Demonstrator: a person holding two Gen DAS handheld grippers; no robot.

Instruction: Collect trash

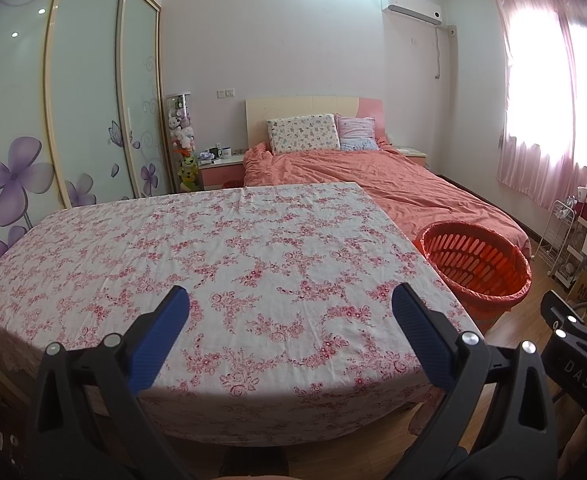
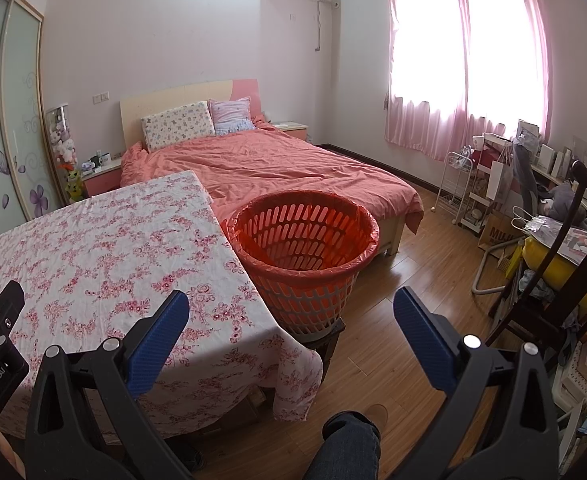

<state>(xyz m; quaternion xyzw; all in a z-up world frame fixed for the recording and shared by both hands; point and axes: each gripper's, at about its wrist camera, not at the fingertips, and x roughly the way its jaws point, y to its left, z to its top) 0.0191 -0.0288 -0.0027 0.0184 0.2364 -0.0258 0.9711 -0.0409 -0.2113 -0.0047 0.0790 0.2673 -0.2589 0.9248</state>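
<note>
Orange slotted plastic basket [image 2: 305, 256] with its liner waits just right of the floral-clothed desk [image 1: 213, 260]; left hand-held gripper [image 1: 291, 316] and right hand-held gripper [image 2: 291, 316] gape empty, no trash visible

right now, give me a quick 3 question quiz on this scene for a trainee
1. True or false: the left tool and the right tool are both open and empty.
2. The red basket stands where? A) on the bed B) beside the table's right edge C) under the window
3. Fill in: the basket is lined with a red ____.

Key:
1. True
2. B; it sits on a small dark stool by the floral-cloth table, in front of the bed.
3. Bag
</note>
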